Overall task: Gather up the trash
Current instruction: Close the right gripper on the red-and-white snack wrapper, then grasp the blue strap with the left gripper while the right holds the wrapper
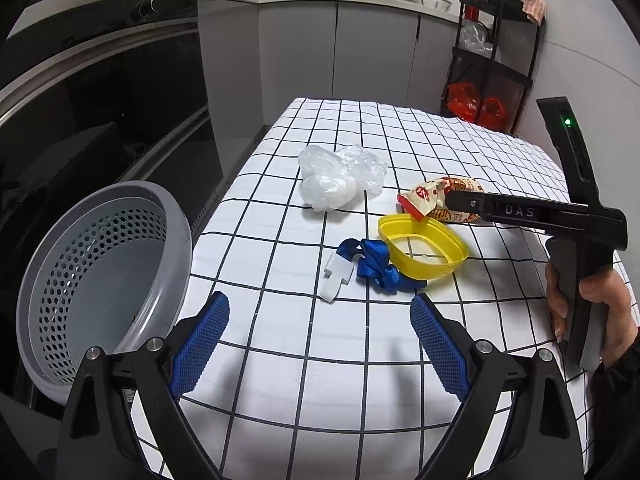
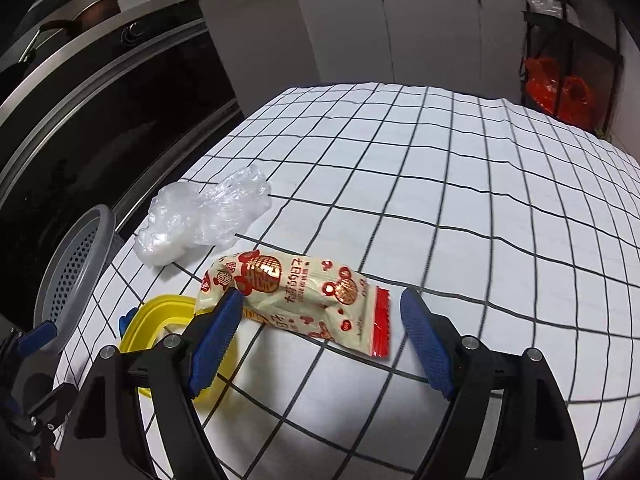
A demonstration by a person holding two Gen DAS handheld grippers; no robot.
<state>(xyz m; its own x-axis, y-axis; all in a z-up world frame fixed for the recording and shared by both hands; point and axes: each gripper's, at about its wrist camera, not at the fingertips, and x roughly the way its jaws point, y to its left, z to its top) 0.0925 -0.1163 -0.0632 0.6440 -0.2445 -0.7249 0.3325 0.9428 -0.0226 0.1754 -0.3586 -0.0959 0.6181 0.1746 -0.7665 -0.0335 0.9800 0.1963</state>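
Hovering over the checked cloth on the desk (image 2: pixel 460 184), the right tool (image 2: pixel 320 320) has its blue pads spread wide, released and gripping nothing. The snack wrapper (image 2: pixel 304 300) lies flat on the cloth in the gap ahead of them; the left pad overlaps the wrapper's near left edge in the right wrist view, though I cannot tell whether it touches. The wrapper's long axis runs slantwise, its red crimped end toward the near right and its other end toward the yellow lid (image 2: pixel 160 320) on the left.

The left tool (image 1: pixel 320 336) is also spread wide and empty, poised above bare cloth. Just beyond it lie a blue ribbon (image 1: pixel 376 264) with a small white plastic piece (image 1: pixel 336 276) touching it, and the yellow lid right beside them. Farther off sits a crumpled clear plastic bag (image 1: pixel 340 176). A grey perforated basket (image 1: pixel 104 280) stands tilted at the desk's left edge, its opening facing the desk.
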